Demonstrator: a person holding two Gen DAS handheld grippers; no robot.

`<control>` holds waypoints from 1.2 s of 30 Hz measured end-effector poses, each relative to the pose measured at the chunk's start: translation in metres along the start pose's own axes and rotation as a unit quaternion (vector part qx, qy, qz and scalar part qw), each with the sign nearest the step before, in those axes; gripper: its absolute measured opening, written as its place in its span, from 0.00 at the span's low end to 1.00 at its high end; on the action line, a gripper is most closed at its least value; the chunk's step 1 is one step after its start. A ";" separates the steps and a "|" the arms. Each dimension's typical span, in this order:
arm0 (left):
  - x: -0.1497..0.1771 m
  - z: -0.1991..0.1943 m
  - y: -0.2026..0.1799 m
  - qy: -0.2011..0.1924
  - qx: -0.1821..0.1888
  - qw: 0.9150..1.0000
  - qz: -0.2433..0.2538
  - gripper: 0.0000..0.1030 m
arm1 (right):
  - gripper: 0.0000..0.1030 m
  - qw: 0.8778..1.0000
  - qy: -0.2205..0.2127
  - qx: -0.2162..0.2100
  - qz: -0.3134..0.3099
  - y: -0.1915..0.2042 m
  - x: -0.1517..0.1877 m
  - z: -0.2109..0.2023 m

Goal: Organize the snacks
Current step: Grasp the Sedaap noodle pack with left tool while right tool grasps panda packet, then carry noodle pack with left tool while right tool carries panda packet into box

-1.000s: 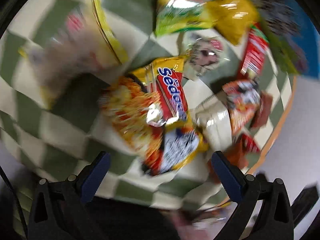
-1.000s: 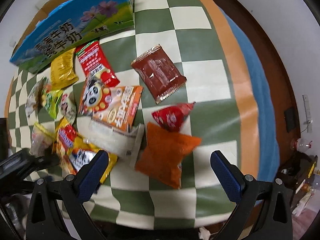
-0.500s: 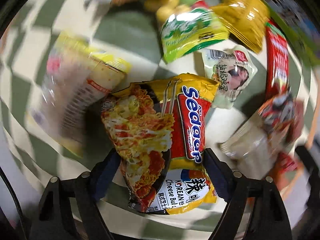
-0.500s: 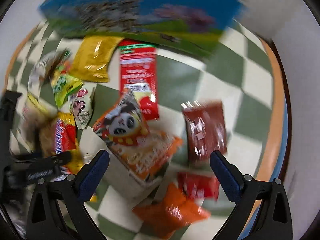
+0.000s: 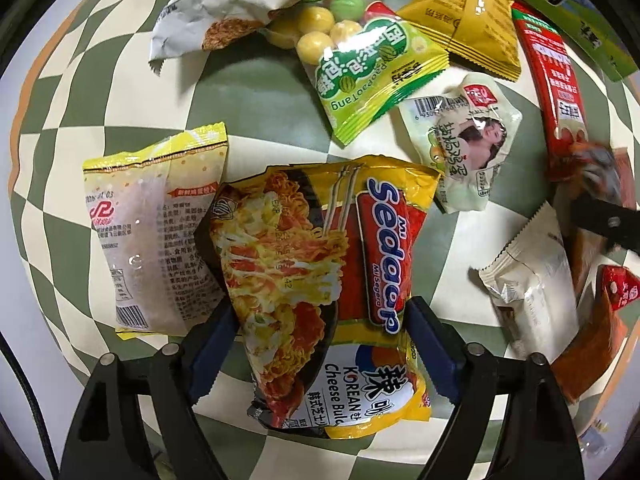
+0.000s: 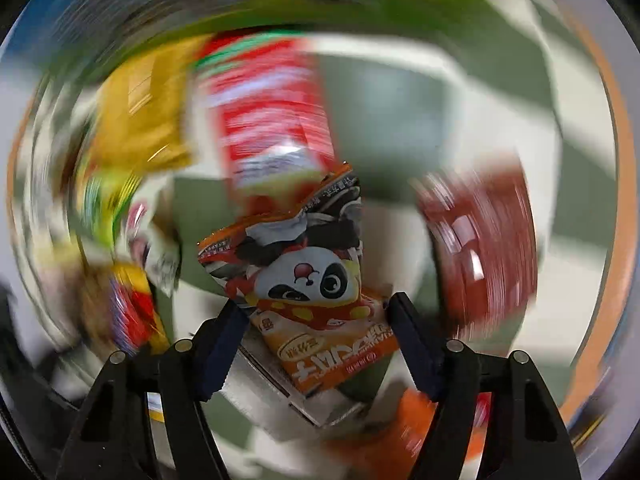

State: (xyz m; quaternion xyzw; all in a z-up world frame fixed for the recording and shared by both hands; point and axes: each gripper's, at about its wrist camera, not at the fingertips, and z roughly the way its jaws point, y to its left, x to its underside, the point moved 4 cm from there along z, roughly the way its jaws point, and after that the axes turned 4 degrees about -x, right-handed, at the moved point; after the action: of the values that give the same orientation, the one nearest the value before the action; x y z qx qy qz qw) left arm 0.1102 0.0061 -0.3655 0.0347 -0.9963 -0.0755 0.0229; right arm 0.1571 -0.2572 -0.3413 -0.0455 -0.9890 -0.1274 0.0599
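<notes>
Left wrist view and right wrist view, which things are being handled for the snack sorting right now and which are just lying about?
In hand:
- Sedaap noodle packet, between the left tool fingers
- panda snack bag, between the right tool fingers

Lying about:
- green candy bag
- yellow pouch
- long red packet
- checkered cloth

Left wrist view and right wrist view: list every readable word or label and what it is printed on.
"Sedaap", "Mi Sedaap", "KOREAN", "Cheese Bul": yellow noodle packet between the left claw's fingers.
"PaopaoTang": green candy bag.
Barcode digits on the pale pouch: too small to read.
Small print on the clear yellow-edged bag: too small to read.
Panda packet in the right claw: lettering unreadable.
</notes>
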 end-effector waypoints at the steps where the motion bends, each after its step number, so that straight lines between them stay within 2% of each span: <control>1: -0.013 0.006 -0.002 0.003 -0.001 1.000 -0.002 0.83 | 0.72 0.998 0.008 -0.026 0.053 -0.015 0.000 -0.002; 2: -0.025 0.011 -0.005 0.005 -0.002 1.000 -0.003 0.83 | 0.72 0.995 0.015 -0.047 0.087 -0.026 0.000 -0.002; 4: -0.029 0.017 -0.005 0.005 -0.004 1.000 -0.010 0.83 | 0.73 0.989 0.033 -0.079 0.123 -0.041 0.003 0.000; 6: -0.035 0.018 -0.008 0.000 -0.002 1.000 -0.008 0.83 | 0.74 0.990 0.034 -0.083 0.108 -0.044 -0.001 0.001; 8: -0.042 0.010 -0.016 -0.029 -0.010 0.999 0.015 0.83 | 0.79 0.996 0.017 -0.056 0.065 -0.042 0.010 0.001; 11: -0.052 -0.003 -0.031 -0.081 -0.028 0.994 0.069 0.83 | 0.80 1.000 -0.011 -0.011 -0.002 -0.028 0.014 -0.004; 13: -0.054 0.004 -0.035 -0.069 -0.028 0.994 0.085 0.84 | 0.83 0.999 -0.021 0.005 -0.032 -0.023 0.014 -0.008; 16: -0.053 0.021 -0.029 -0.049 -0.016 0.995 0.080 0.86 | 0.84 0.998 -0.023 0.015 -0.051 -0.015 0.017 -0.003; 19: -0.053 0.045 -0.019 -0.018 0.017 0.998 0.057 0.87 | 0.84 0.999 -0.016 0.012 -0.036 0.007 0.015 0.026; 22: -0.054 0.052 -0.002 -0.019 0.046 0.998 0.027 0.86 | 0.84 0.999 -0.008 0.024 -0.021 0.002 0.018 0.041; 24: -0.055 0.054 0.008 -0.024 0.052 0.998 0.020 0.83 | 0.79 0.999 -0.012 0.033 -0.007 0.002 0.022 0.052; 26: -0.052 0.052 0.012 -0.029 0.056 0.998 0.022 0.83 | 0.66 0.999 -0.022 0.045 0.002 -0.005 0.024 0.052; 30: -0.049 0.036 0.018 -0.038 0.064 0.997 0.030 0.83 | 0.60 0.998 -0.042 0.046 0.021 -0.007 0.035 0.049; 32: -0.043 0.018 0.019 -0.044 0.067 0.996 0.035 0.83 | 0.57 0.997 -0.050 0.049 0.026 0.003 0.053 0.046; 36: -0.024 -0.002 0.029 -0.056 0.069 0.994 0.058 0.83 | 0.57 0.996 -0.068 0.046 0.046 0.014 0.066 0.028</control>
State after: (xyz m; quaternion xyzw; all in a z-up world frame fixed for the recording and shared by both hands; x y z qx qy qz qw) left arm 0.1327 0.0363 -0.3600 -0.0256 -0.9992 -0.0072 -0.0310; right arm 0.0906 -0.2314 -0.3562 -0.0969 -0.9924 -0.0757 0.0004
